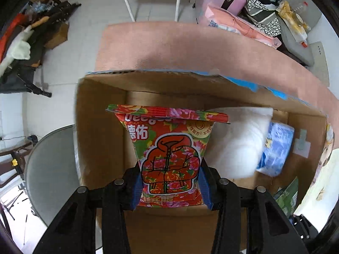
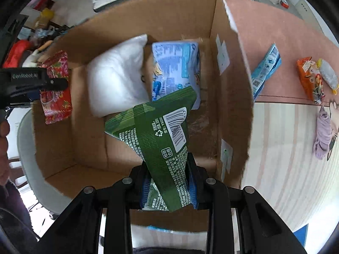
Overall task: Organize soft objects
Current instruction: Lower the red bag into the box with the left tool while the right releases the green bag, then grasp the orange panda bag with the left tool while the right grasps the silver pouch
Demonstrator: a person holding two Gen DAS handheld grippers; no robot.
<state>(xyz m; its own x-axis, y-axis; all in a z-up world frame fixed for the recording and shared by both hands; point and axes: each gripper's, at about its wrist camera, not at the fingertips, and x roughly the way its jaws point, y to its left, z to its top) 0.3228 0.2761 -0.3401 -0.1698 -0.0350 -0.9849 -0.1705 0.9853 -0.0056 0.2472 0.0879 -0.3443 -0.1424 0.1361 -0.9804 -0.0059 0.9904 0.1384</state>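
My left gripper (image 1: 170, 187) is shut on a red floral soft pack (image 1: 169, 148) and holds it over the open cardboard box (image 1: 101, 127). My right gripper (image 2: 168, 187) is shut on a green soft pack (image 2: 156, 131) above the same box (image 2: 231, 97). Inside the box lie a white pillow (image 1: 237, 141) and a blue pack (image 1: 275, 148); both also show in the right wrist view, pillow (image 2: 116, 76) and blue pack (image 2: 175, 65). The left gripper with the red pack (image 2: 56, 89) shows at the box's left wall.
The box stands on a pink table (image 2: 275, 42). On it to the right lie a blue packet (image 2: 264, 69), an orange packet (image 2: 311, 78), a grey-yellow soft toy (image 2: 327, 74) and a purple cloth (image 2: 323, 133). A round grey table (image 1: 53, 169) is left of the box.
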